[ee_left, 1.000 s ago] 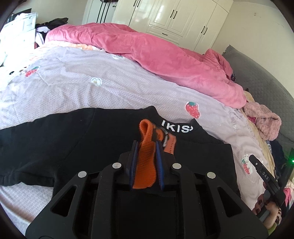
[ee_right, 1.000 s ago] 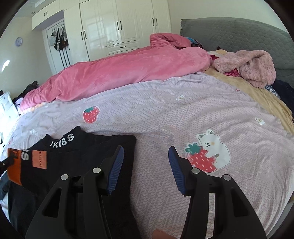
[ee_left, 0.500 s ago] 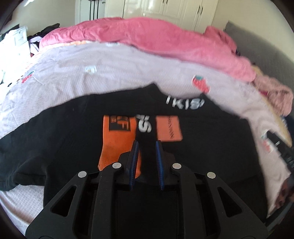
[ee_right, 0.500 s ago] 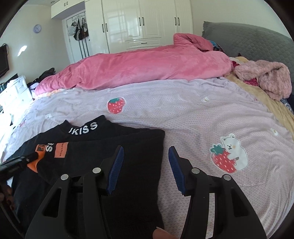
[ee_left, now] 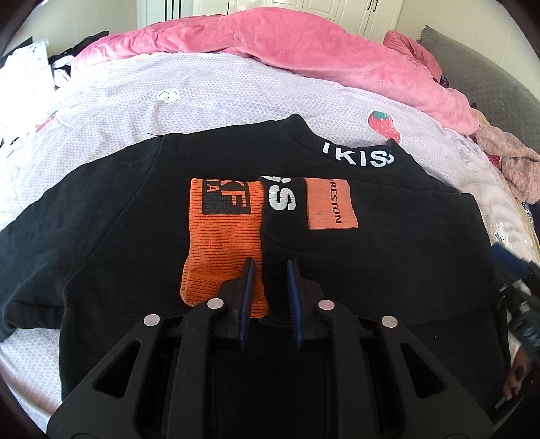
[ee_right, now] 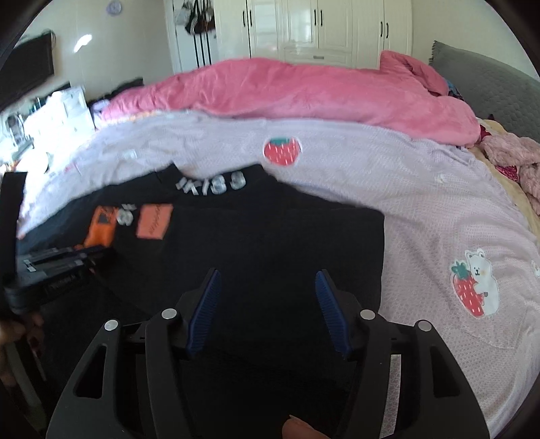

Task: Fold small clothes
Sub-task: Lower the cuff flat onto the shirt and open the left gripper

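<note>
A black sweater (ee_left: 101,236) lies flat on the bed, its collar (ee_left: 357,157) with white letters at the far side. One sleeve is folded across the chest, and its orange cuff (ee_left: 222,243) lies flat beside an orange patch (ee_left: 330,206). My left gripper (ee_left: 270,261) is low over the cuff's near end and shut on its edge. It also shows blurred at the left of the right wrist view (ee_right: 60,260). My right gripper (ee_right: 268,275) hovers over the sweater's right half (ee_right: 270,236). Its jaws are opening with nothing between them.
A pink duvet (ee_left: 303,44) is heaped along the far side of the lilac sheet (ee_left: 236,87) with strawberry prints. A pink fluffy garment (ee_left: 506,158) and a grey headboard (ee_right: 489,74) are at the right. White wardrobes (ee_right: 303,30) stand behind, with clutter (ee_right: 57,108) at the left.
My left gripper came down and laid the orange cuff, held upright before, flat on the chest. My right gripper moved left from the sheet to over the sweater, and its jaws widened.
</note>
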